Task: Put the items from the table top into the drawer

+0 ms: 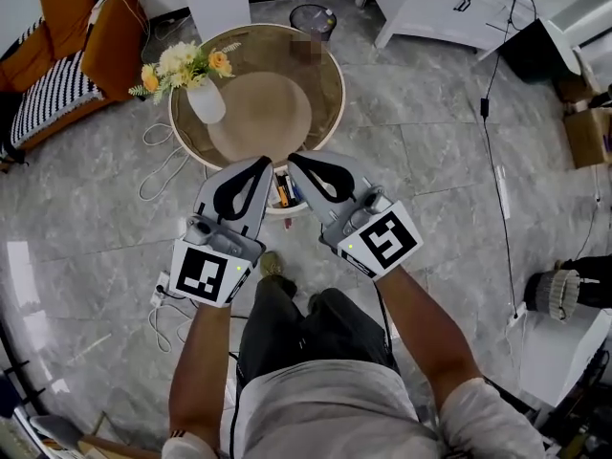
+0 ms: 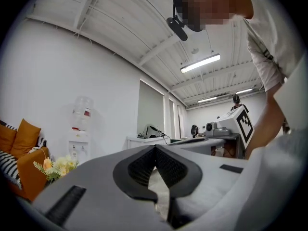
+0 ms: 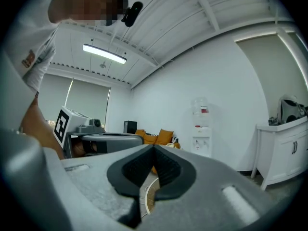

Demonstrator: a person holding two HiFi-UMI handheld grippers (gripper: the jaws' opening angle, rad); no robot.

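You hold the left gripper and right gripper clenched and empty, side by side at frame centre over the open drawer, probably because the items already lie inside it and only the vase stands on the desk.

Mock living room set up inside a studio-like hall, orange sofa with striped cushions, round table bearing a vase of flowers, water dispenser, white cabinets, grey tiled floor crossed by loose cables, beamed ceiling with tube lights
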